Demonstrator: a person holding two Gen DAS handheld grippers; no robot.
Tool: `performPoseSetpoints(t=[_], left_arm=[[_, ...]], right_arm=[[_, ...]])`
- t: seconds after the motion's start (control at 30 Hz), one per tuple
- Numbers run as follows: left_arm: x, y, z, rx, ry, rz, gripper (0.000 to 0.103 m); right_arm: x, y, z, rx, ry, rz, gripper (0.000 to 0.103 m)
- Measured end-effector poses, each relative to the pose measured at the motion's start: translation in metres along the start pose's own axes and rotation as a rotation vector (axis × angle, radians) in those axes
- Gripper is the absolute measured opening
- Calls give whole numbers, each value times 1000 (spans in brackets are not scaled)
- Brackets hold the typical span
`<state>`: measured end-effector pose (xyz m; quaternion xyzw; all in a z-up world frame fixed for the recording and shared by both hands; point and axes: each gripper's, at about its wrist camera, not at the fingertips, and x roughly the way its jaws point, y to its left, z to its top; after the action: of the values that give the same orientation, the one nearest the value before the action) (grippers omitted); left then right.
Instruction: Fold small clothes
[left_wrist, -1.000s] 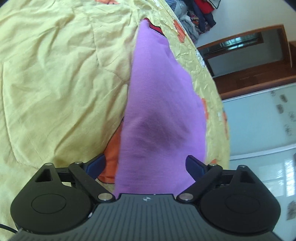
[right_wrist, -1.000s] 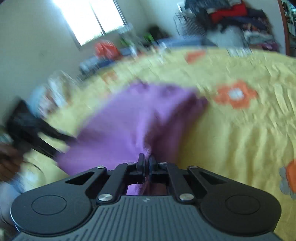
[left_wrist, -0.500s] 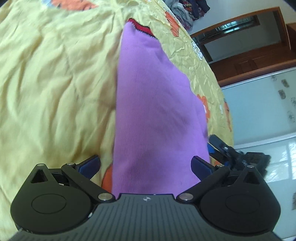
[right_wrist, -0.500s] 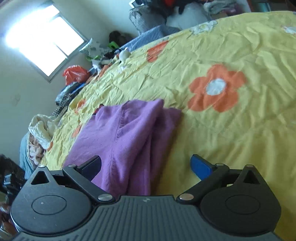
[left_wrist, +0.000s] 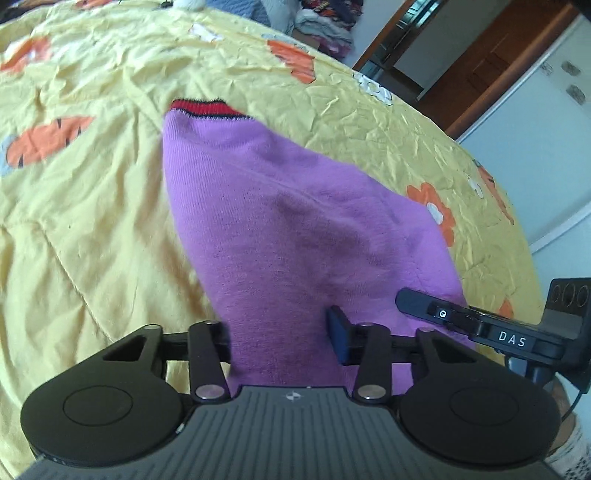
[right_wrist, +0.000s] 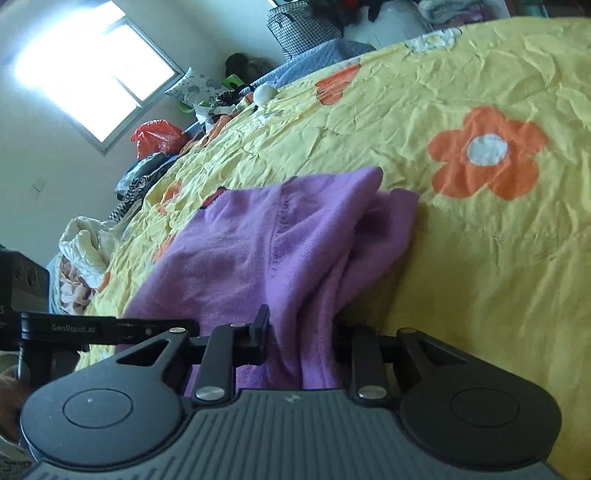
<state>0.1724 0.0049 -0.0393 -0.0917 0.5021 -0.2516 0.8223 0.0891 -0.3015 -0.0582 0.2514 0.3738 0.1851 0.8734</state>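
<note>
A small purple knit garment with a red and black band at its far end lies folded on the yellow flowered bedspread. My left gripper straddles its near end, jaws partly closed with cloth between them. In the right wrist view the garment lies in layers, and my right gripper straddles its near edge the same way, jaws narrowed around a thick bunch of cloth. The right gripper also shows at the left view's lower right, close beside the left one.
The bedspread has orange flowers. Piles of clothes and bags lie along the far bed edge under a window. A wooden door and a white cabinet stand beyond the bed.
Both grippers' jaws have narrowed around the garment's near edge since half a second ago. The right gripper, shut on cloth a second ago, had opened in between. The two grippers are closer together.
</note>
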Motion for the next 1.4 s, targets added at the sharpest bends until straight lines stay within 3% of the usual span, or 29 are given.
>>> performPoseSetpoints(t=[0.4, 0.47, 0.5, 0.53, 0.57, 0.6, 0.77, 0.87, 1.07, 1.13, 1.27, 1.4], left_arm=[[-2, -8, -2, 17, -22, 37, 40], [-1, -8, -2, 27, -14, 46, 49], [-1, -7, -2, 21, -13, 65, 67], [1, -3, -2, 5, -7, 89, 94], [1, 1, -3, -7, -2, 99, 102], [-2, 5, -6, -21, -10, 91, 103], [-28, 16, -26, -51, -30, 158, 103], [-54, 12, -55, -50, -57, 191, 103], [-76, -11, -144, -50, -52, 229, 103], [-78, -27, -163, 2, -83, 277, 103], [-70, -47, -177, 40, -118, 320, 103], [-54, -63, -178, 80, -135, 432, 103]], right_arm=[[-3, 9, 2, -53, -10, -8, 22], [-4, 8, 2, -45, -12, -10, 22], [-3, 11, 0, -75, -13, -29, 30], [-1, 15, -1, -101, -16, -52, 39], [1, 17, -3, -107, -17, -64, 85], [1, 21, -5, -117, -10, -72, 103], [-32, 47, -22, -246, -91, -168, 103], [-62, 54, -46, -230, -111, -223, 103], [-111, 54, -127, -185, -28, -310, 103], [-122, 58, -148, -221, -31, -327, 103], [-121, 67, -165, -313, -49, -358, 103], [-104, 72, -161, -398, -78, -399, 103]])
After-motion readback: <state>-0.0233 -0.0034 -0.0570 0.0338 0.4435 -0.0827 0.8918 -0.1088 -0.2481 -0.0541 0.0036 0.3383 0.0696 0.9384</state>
